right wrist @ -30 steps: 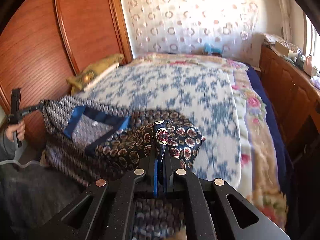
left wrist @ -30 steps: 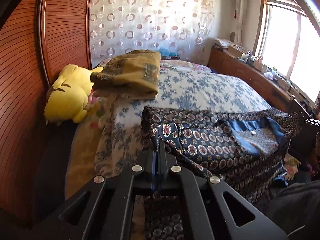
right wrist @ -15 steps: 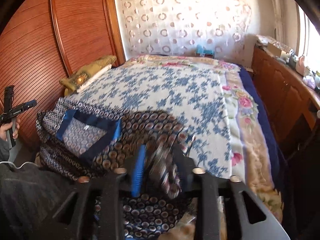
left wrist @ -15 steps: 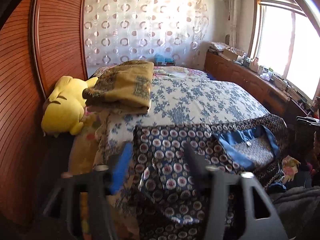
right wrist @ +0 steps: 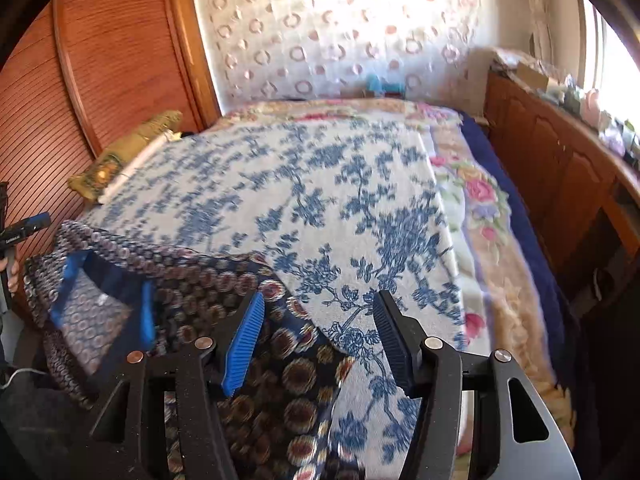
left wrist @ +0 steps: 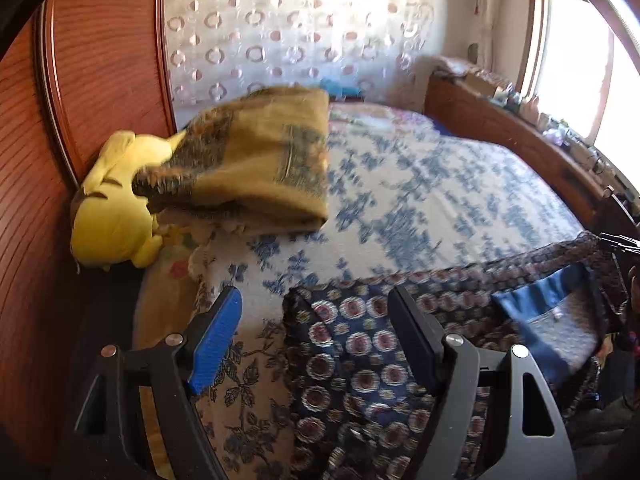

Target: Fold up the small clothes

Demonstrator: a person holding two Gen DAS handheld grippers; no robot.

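Your left gripper (left wrist: 316,336) and right gripper (right wrist: 318,338) have just been opening; both stand wide, gripping nothing. The patterned garment (left wrist: 360,344) lies on the near edge of the bed (right wrist: 320,184), partly overhanging; it may slide off. Far left: yellow plush (left wrist: 116,208), wooden wardrobe (left wrist: 100,60); window (left wrist: 572,52) right.

Bedroom: bed (right wrist: 360,184) under blue-floral cover; reddish wood wardrobe (left wrist: 100,52); ring-patterned curtain (right wrist: 340,28); bright window (left wrist: 576,56) above wooden cabinet (right wrist: 552,160).
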